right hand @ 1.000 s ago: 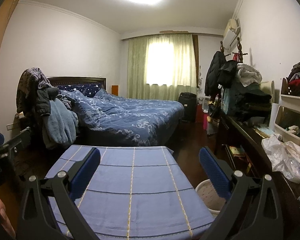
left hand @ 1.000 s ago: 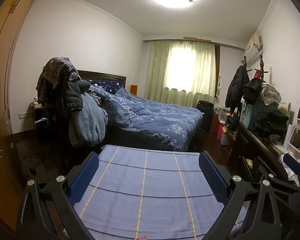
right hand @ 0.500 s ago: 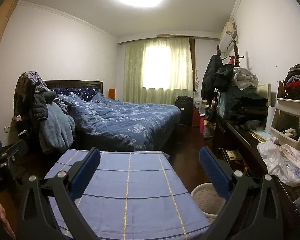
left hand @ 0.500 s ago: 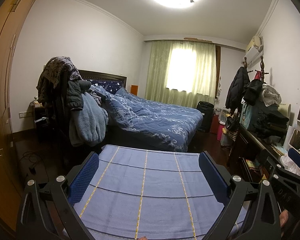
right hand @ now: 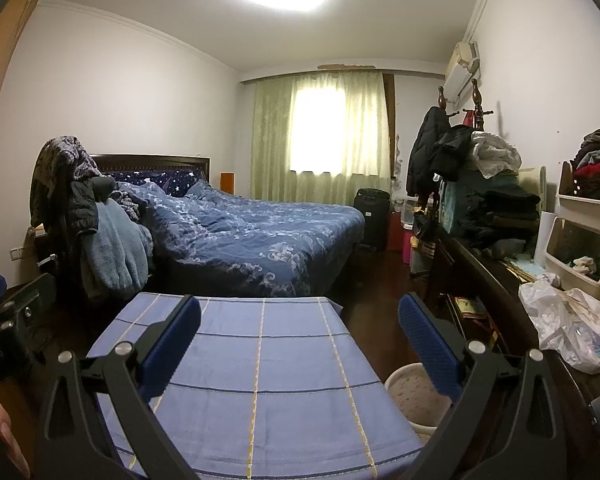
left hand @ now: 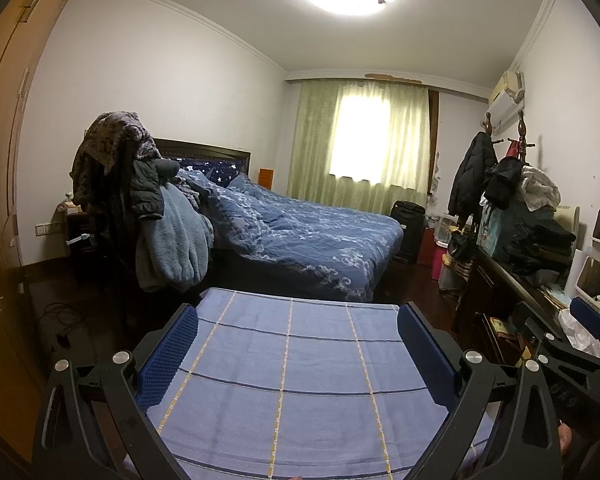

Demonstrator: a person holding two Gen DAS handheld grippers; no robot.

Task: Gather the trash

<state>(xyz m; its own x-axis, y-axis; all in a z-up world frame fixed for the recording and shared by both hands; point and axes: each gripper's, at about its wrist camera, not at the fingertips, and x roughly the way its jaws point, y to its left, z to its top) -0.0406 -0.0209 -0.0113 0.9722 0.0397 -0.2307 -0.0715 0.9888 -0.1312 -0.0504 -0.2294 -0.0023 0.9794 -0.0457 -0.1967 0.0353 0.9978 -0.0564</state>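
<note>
left gripper [left hand: 296,354]: fingers spread wide, nothing between the blue pads, held over the blue checked cloth [left hand: 292,376] at 6 o'clock in the left wrist view.
right gripper [right hand: 298,344]: jaws spread wide as well, empty, above the same cloth with its right finger out past the cloth's right edge.
cloth: lay flat on a small table, pale yellow and dark stripes crossing it, bare of any item.
white plastic bag [right hand: 572,330]: crumpled, with scraps inside, sat on the dark dresser [right hand: 496,280] at 3 o'clock in the right wrist view, well apart from both grippers; this looked like the trash.
waste basket [right hand: 414,394]: pale, round, on the floor at 4 o'clock, just beside the cloth's right edge and partly behind the right finger; whether it held anything could not be told.
bed [left hand: 312,236]: blue quilt, at 12 o'clock beyond the cloth.
clothes pile [left hand: 156,216]: heaped on a chair at 10 o'clock.
curtain [right hand: 320,136]: green, lit window behind it, at 12 o'clock far off.
</note>
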